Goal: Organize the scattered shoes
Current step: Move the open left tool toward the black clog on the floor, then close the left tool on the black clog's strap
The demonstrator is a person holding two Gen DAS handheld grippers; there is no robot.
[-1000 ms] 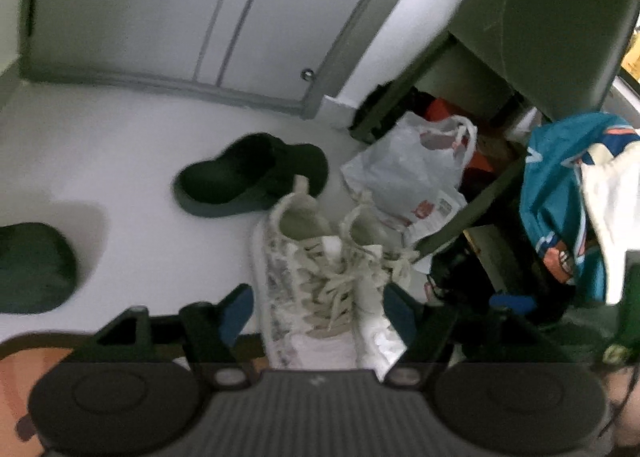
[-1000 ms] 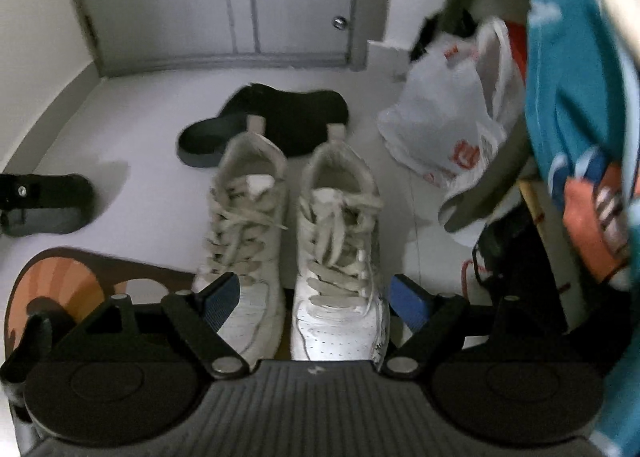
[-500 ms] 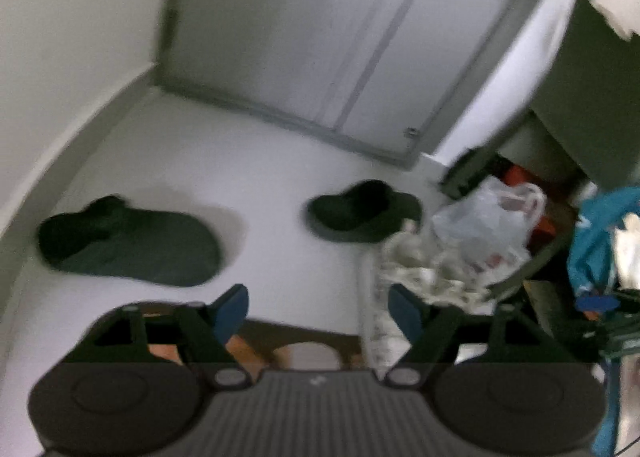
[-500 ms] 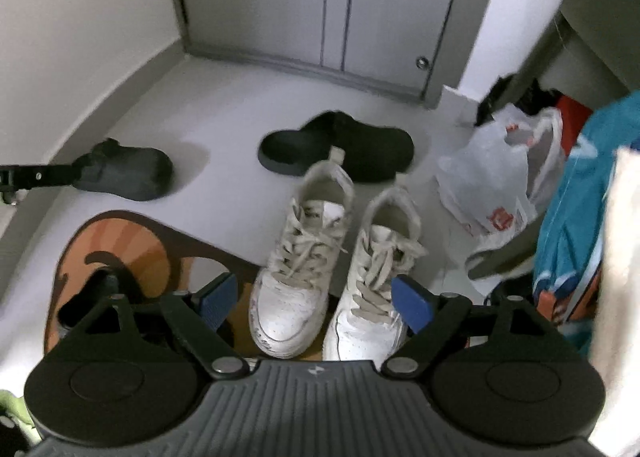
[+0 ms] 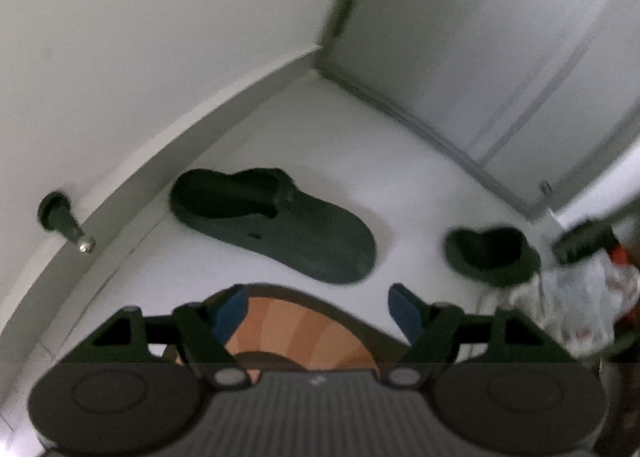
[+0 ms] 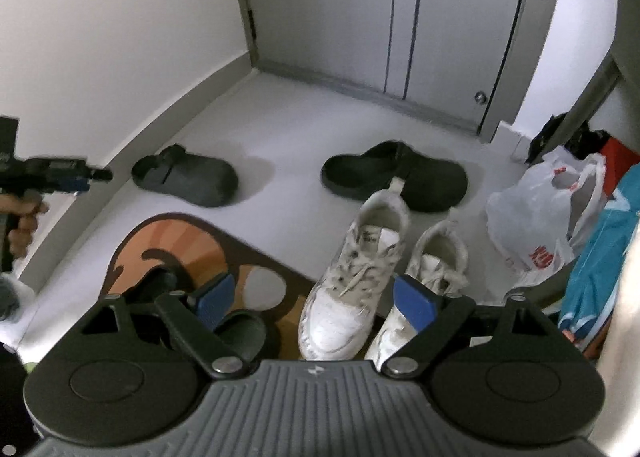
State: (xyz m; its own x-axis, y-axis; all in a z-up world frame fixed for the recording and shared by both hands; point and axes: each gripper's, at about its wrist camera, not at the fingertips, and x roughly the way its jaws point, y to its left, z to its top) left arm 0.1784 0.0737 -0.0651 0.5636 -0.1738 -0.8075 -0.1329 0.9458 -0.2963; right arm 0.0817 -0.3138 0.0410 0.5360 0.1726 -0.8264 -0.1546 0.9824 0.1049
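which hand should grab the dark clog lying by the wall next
Left. The left hand-held gripper is open and aimed at that dark clog, while the right hand-held gripper hangs over the white sneakers, farther away.

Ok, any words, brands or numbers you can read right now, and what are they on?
None can be read.
White plastic bag: red print, too blurred to read.
White sneakers: no legible brand.
Dark clogs: no visible marking.
Right gripper: a small light mark on its grey body, a logo, no letters.
Left gripper: the same mark, blurred.
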